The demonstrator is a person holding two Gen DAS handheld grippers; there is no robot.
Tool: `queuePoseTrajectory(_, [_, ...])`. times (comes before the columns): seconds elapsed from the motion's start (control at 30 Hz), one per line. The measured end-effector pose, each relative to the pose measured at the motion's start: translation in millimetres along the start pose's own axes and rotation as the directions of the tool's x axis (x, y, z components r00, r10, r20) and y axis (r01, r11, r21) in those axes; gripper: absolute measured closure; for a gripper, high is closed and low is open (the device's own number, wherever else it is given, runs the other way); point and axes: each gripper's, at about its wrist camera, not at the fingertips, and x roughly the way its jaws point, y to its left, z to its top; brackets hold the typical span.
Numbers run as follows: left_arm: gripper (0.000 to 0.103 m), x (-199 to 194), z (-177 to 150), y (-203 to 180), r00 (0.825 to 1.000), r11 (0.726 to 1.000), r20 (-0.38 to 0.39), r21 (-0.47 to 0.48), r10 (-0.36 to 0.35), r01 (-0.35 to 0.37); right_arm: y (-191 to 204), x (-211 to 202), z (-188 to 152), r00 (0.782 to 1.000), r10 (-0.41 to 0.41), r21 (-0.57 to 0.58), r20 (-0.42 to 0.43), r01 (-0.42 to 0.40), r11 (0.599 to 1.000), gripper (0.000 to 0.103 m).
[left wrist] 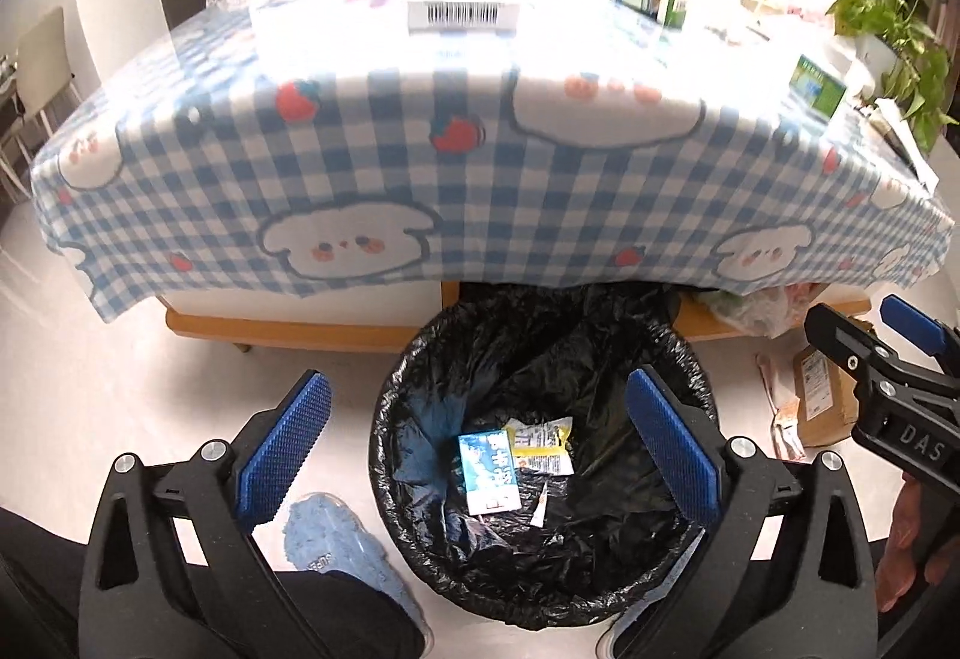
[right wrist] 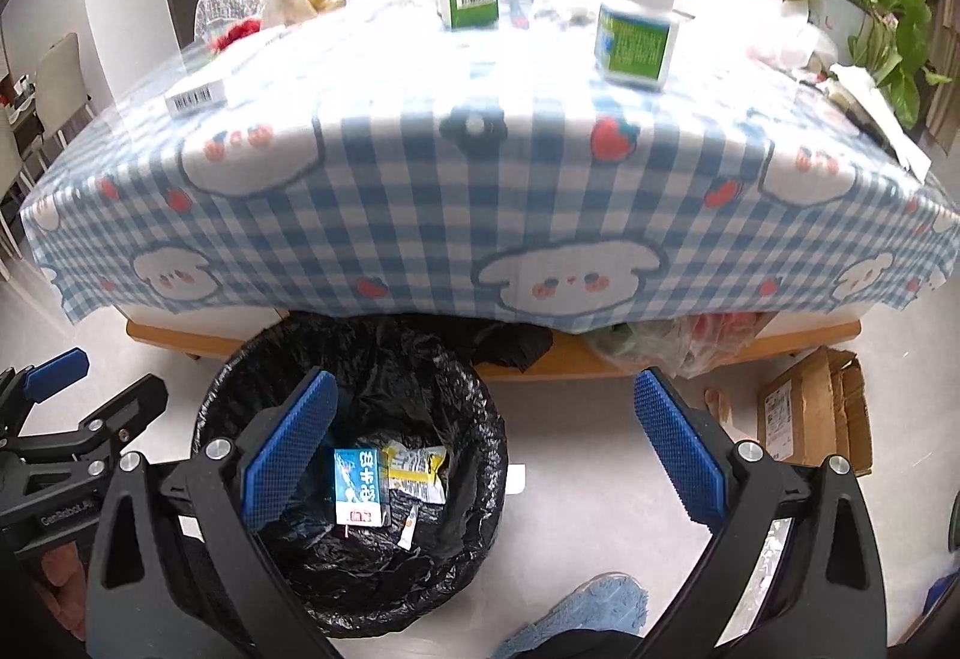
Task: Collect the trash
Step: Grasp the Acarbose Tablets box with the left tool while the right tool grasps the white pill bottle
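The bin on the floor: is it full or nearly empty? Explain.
Nearly empty: the bin holds only a blue box and a yellow wrapper on its bag's bottom.

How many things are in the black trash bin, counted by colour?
Blue and white box: 1
Yellow and white wrapper: 1
Small white scrap: 1
Total in the trash bin: 3

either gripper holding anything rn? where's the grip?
Nothing held. Left gripper and right gripper both open and empty above the bin; blue carton lies inside it.
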Motion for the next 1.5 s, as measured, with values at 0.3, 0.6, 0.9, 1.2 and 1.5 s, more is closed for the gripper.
queuePoseTrajectory(0.3, [0.007,-28,24,6,0.999,1.000,0.031,-0.007,0.025,-0.025,-9,-24,21,0.999,-0.015,0.039,0.036,0.014,0.999,0.008])
queuePoseTrajectory(0.6, [0.007,-47,54,13,0.999,0.999,0.043,-0.025,0.023,-0.022,-11,-45,47,0.996,-0.036,0.026,0.076,0.034,0.999,0.008])
queuePoseTrajectory(0.9, [0.008,-53,91,22,0.998,0.999,0.052,-0.048,0.020,-0.018,-21,-51,78,0.993,-0.055,0.034,0.106,0.051,0.998,0.008])
queuePoseTrajectory(1.2, [0.006,-36,131,22,0.998,1.000,0.055,-0.028,0.014,-0.012,-43,-35,119,0.991,-0.074,0.059,0.113,0.067,0.996,0.008])
queuePoseTrajectory(1.5, [0.006,-4,175,23,0.998,1.000,0.059,-0.016,0.017,-0.016,-56,-4,152,0.991,-0.082,0.062,0.103,0.076,0.995,0.008])
